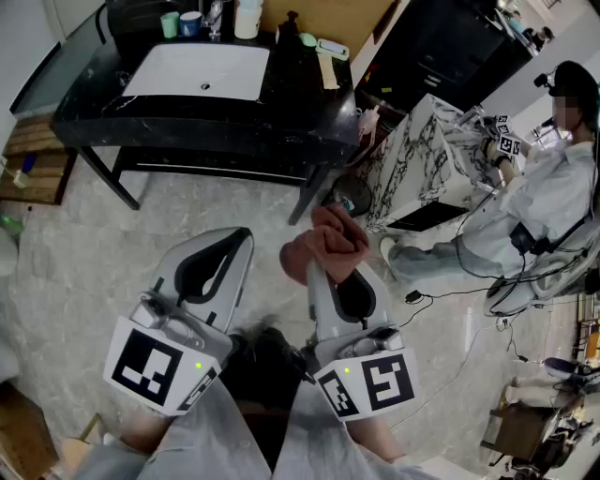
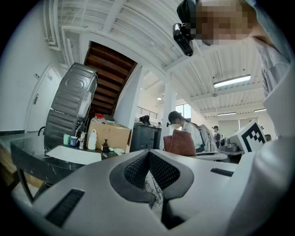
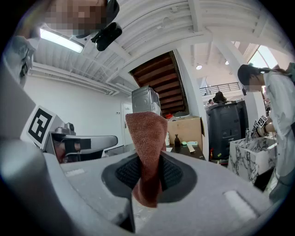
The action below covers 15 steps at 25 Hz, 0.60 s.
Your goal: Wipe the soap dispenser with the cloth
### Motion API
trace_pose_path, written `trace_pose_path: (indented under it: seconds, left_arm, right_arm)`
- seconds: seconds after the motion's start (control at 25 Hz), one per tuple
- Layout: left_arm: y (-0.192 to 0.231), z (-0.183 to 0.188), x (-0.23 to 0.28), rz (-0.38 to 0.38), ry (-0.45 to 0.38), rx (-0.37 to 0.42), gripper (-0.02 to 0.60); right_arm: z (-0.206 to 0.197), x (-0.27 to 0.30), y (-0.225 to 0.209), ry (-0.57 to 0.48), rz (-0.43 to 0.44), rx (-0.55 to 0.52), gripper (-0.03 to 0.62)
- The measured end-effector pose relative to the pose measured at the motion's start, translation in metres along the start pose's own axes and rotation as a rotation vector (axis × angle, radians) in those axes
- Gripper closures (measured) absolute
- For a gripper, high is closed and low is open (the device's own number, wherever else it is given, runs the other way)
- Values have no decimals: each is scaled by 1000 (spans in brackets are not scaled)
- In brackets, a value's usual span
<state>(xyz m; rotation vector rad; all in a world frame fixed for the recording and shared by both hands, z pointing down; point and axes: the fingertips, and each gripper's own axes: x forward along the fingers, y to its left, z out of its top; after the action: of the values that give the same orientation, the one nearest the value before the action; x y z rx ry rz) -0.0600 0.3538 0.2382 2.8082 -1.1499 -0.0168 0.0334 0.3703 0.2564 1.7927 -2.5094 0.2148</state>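
The soap dispenser [image 1: 292,21], a small dark pump bottle, stands at the back of the black counter [image 1: 187,122], right of the white sink [image 1: 199,71]. It also shows far off in the left gripper view [image 2: 105,146] and the right gripper view [image 3: 177,141]. My right gripper [image 1: 325,270] is shut on a reddish-brown cloth [image 1: 328,246] that sticks up past its jaws [image 3: 146,143]. My left gripper [image 1: 236,242] is shut with nothing in it [image 2: 150,156]. Both grippers hang over the floor, well short of the counter.
Two cups [image 1: 178,23] and a white bottle [image 1: 248,17] stand behind the sink. A marble-patterned box [image 1: 422,159] sits right of the counter, with a seated person [image 1: 553,197] working at it. Cables [image 1: 450,291] trail across the floor at right.
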Motion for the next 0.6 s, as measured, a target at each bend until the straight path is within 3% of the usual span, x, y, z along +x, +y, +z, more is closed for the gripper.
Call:
trace_pose_path:
  seconds: [0.6]
  left_arm:
    - [13,2,-21,-18,-20,3,578]
  right_arm:
    - [-1,3,24,-3,-20,-5,519]
